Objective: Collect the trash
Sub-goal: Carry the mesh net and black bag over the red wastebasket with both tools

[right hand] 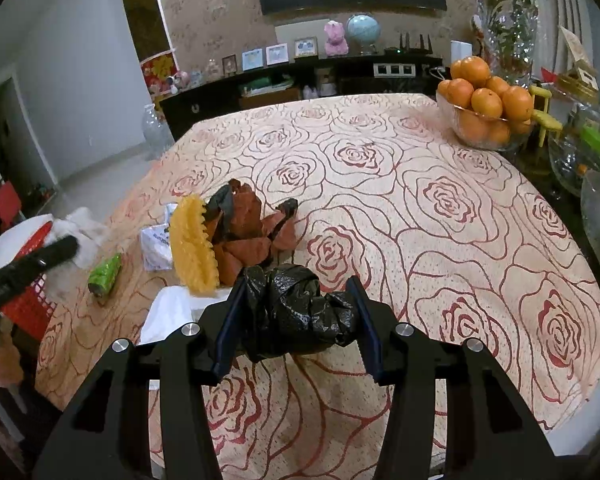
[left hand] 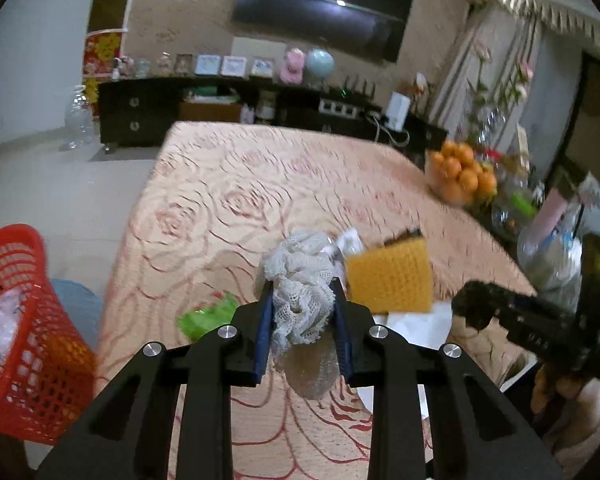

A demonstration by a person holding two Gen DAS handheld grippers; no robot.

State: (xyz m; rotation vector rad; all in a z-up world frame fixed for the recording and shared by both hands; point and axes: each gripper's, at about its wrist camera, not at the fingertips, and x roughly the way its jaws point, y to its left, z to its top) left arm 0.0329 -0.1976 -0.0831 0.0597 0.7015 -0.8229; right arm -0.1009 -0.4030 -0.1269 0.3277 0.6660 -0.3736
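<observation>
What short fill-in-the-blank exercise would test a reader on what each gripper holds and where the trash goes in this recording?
1. The left gripper is shut on a wad of whitish ____.
2. The right gripper grips a crumpled ____ plastic bag.
3. The red basket stands off the table's ____ edge in the left wrist view.
4. The glass bowl holds ____.

Missing words: mesh; black; left; oranges

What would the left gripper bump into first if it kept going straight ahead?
Probably the yellow sponge-like piece, just beyond the white netting the left gripper holds; depth is unclear.
</observation>
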